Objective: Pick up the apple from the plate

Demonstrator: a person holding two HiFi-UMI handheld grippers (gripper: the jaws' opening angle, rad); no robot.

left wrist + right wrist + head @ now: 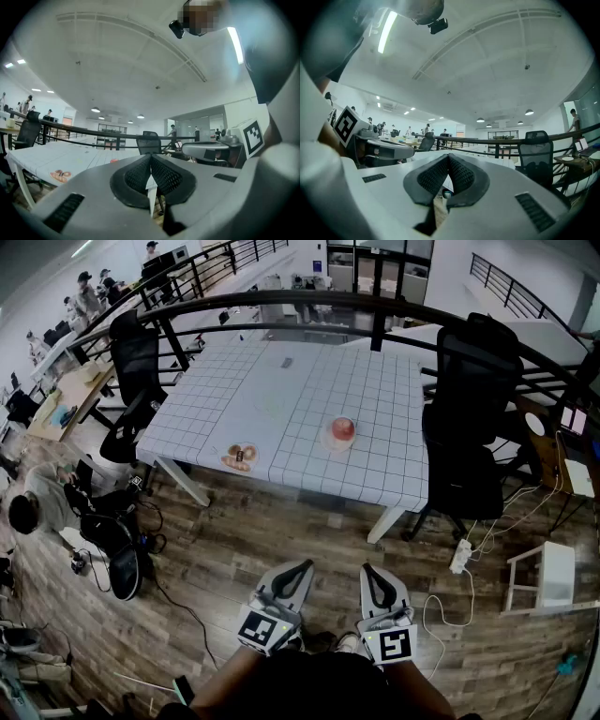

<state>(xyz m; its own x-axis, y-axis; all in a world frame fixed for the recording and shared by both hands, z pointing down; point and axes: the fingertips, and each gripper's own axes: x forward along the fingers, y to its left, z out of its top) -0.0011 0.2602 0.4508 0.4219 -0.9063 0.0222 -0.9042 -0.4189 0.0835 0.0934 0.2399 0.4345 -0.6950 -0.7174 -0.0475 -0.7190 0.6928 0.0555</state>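
Note:
The red apple (343,427) rests on a small plate (330,442) near the front edge of the white grid-patterned table (281,390), far ahead of both grippers. In the left gripper view the apple (114,161) is only a small red spot on the table. My left gripper (302,567) and right gripper (367,571) are held side by side, low over the wooden floor and well short of the table. In its own view the left gripper (151,156) has its jaws pressed together with nothing between them. The right gripper (448,157) also has its tips touching and holds nothing.
A second plate with pastries (241,457) sits at the table's front left. Black office chairs (472,418) (134,371) stand on both sides, with a dark railing (309,304) behind. Also around are a power strip (460,556), a white stool (550,579) and a crouching person (42,502).

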